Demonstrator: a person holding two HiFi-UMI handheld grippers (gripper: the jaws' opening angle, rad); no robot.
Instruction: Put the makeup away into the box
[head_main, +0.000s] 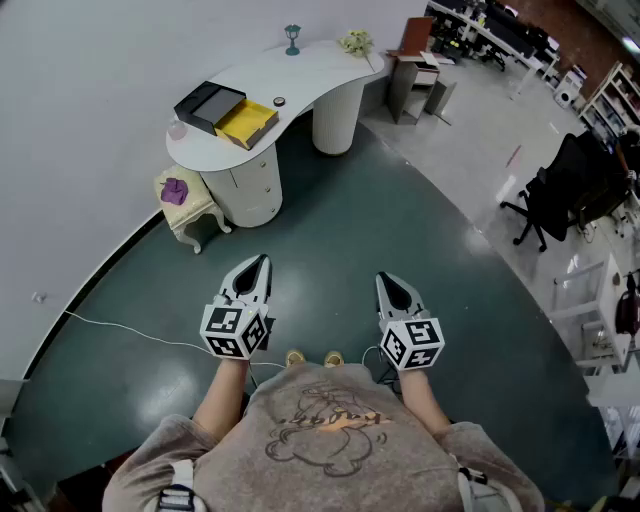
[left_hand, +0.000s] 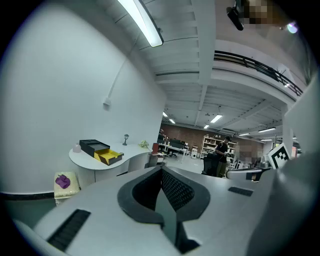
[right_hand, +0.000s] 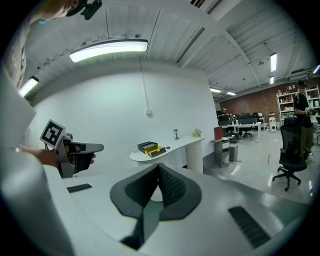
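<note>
A black box with a yellow tray pulled out beside it sits on the curved white table, far ahead of me. A small pink round item and a small dark item lie near it. My left gripper and right gripper hang side by side over the dark floor, well short of the table, both shut and empty. In the left gripper view, the box shows beyond the closed jaws. The box also appears small in the right gripper view.
A cream stool carrying a purple thing stands beside the table's base. A white cable crosses the floor at left. A small cabinet and a black office chair stand to the right. A little lamp and flowers sit at the table's far end.
</note>
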